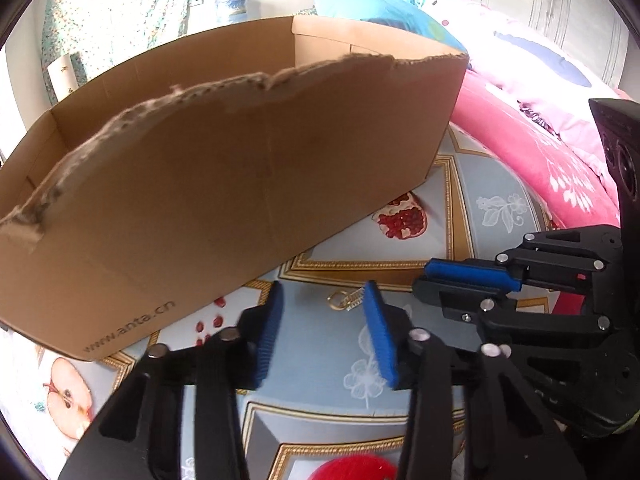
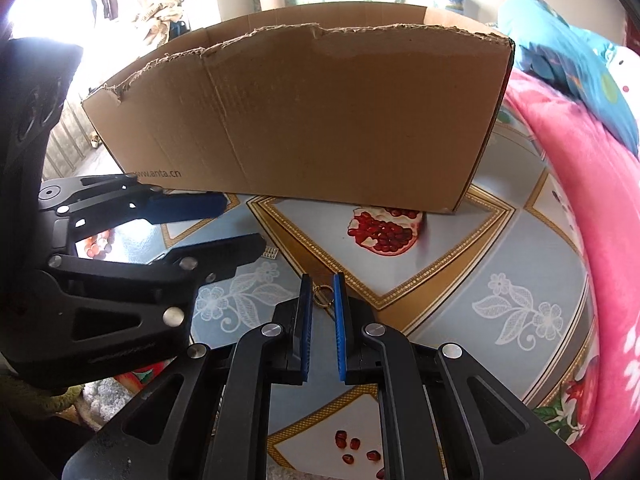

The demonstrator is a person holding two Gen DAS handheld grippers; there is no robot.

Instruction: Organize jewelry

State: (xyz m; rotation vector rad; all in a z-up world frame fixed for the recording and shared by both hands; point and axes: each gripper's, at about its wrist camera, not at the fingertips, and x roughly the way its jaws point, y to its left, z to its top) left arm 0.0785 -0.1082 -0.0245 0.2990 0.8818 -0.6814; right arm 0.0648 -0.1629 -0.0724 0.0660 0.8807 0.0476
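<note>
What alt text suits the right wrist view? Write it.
The right hand-held gripper is open around a small gold ring on a fruit-patterned tablecloth. A torn cardboard box stands behind; the left hand-held gripper reaches in from the left.

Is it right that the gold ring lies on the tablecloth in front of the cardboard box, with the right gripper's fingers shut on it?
Not quite. The gold ring does lie on the tablecloth in front of the cardboard box, but the right gripper is open, its fingers either side of the ring with gaps. The right wrist view shows this.
</note>
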